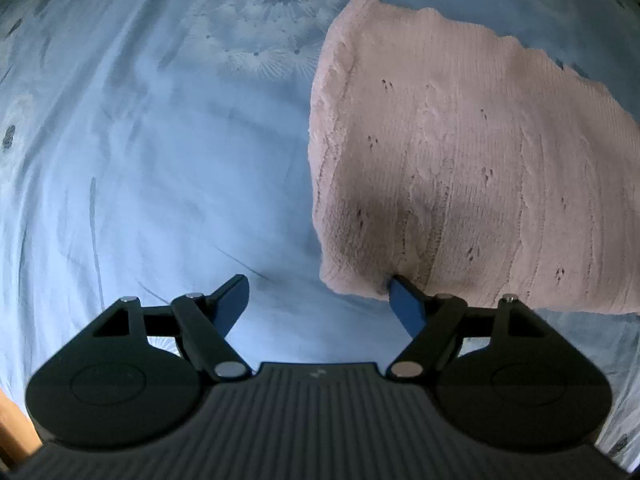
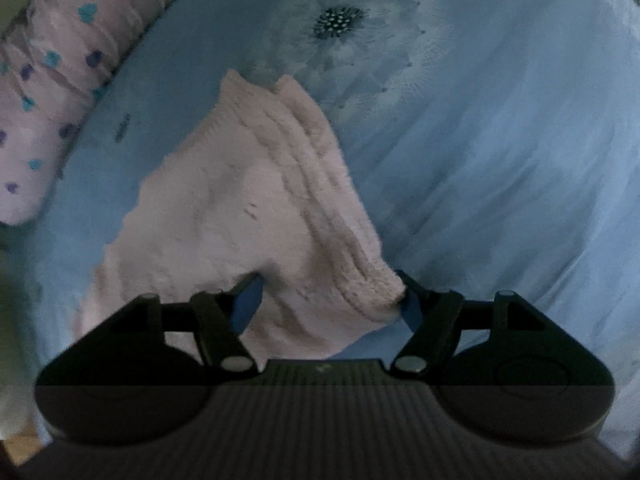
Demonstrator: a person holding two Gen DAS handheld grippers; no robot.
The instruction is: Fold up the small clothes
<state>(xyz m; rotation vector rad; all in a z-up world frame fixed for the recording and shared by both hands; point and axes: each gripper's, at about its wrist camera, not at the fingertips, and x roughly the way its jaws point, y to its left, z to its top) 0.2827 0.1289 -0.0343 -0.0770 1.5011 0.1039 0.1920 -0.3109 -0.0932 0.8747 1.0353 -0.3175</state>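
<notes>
One light-blue bedsheet (image 1: pixel 140 160) with a dandelion print fills both views. Pink knitted garment (image 1: pixel 460 168) lies folded on it, right of centre in the left wrist view, layered edges stacked in the right wrist view. Pillow (image 2: pixel 44 92) with blue and purple hearts sits upper left in the right wrist view, apart from the knit. Left gripper (image 1: pixel 318 304): jaws wide, only sheet between them; its right-hand finger (image 1: pixel 406 308) touches the garment's near edge, the other one is clear. Right gripper (image 2: pixel 330 302): jaws wide, straddling the garment's near corner; the fold's edge meets the right-hand pad (image 2: pixel 411 312), no squeeze visible. Right view is dim and slightly blurred.
</notes>
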